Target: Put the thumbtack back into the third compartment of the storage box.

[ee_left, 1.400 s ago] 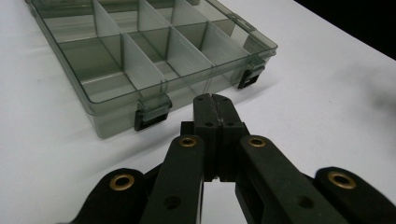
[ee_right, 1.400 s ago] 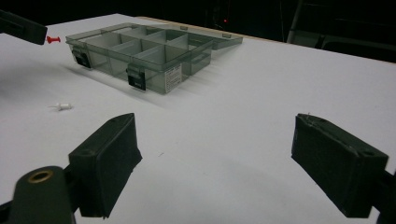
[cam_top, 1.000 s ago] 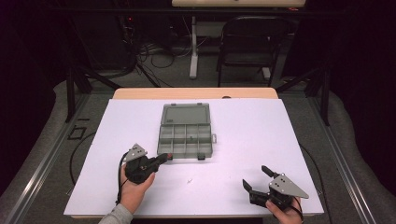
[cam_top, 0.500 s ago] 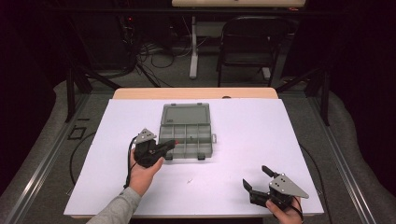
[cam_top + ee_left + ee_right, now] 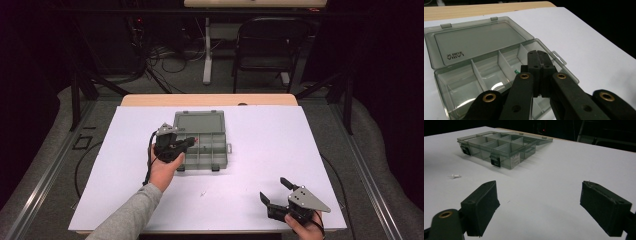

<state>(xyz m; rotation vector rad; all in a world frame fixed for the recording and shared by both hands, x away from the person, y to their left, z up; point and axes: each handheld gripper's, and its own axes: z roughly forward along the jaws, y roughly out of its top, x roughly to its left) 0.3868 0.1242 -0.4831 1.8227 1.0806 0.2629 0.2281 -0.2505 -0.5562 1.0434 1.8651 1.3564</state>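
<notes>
- My left gripper (image 5: pixel 539 53) has its jaws pressed flat together, with no gap showing between the pads.
- A green bit (image 5: pixel 516 71) peeks out just left of the jaws. I cannot tell whether I pinch it or whether it lies in the compartment behind.
- The tips hang over the near row of the box (image 5: pixel 441 75), above a middle compartment and apart from the dividers.
- The box sits at the middle of the table (image 5: pixel 300 150), left of centre, with its lid (image 5: pixel 474 42) folded flat on the far side.
- To do this well, I judge I should centre the tips between two dividers and lower them inside the walls. Only then should I part the jaws a little, so that anything small drops straight down and does not bounce out.
- I should keep the wrist steady and avoid knocking the near wall, since the box looks light and could slide.
- My right gripper (image 5: pixel 539 205) rests at the near right of the table with its jaws wide and nothing between them.
- A white pin (image 5: pixel 455 176) lies loose on the table between that gripper and the box.
</notes>
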